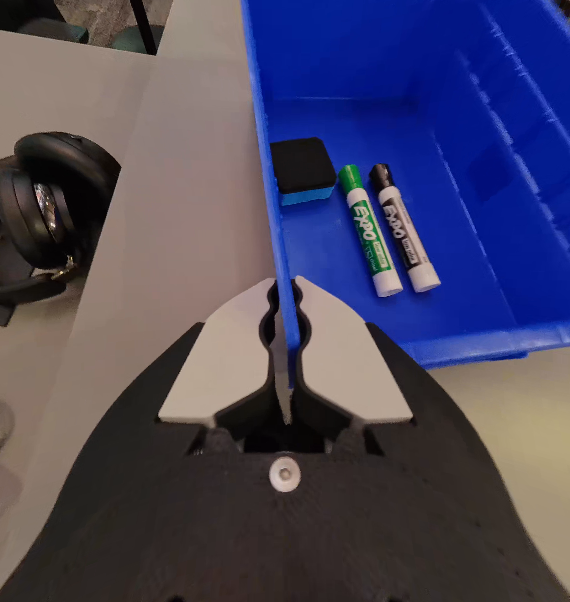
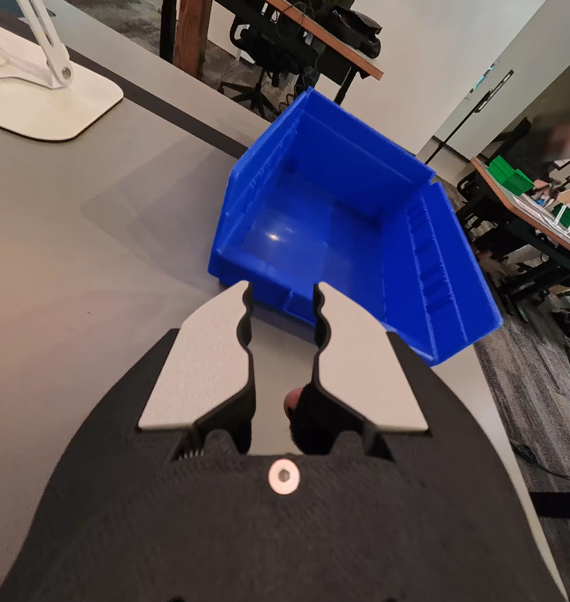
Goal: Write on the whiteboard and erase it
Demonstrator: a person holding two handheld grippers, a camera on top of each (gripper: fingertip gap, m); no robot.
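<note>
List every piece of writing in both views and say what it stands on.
Wording is not copied here, only where it stands.
Green-capped white marker: large brand word and smaller lines on its label.
Black-capped white marker: the same layout, small lines blurred.
Papers on the far desk: too small to read.
Black-topped blue eraser, blue plastic bin, black headphones: none visible.

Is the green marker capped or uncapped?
Capped. The green marker lies in the blue bin with its green cap on, beside the black marker.
</note>
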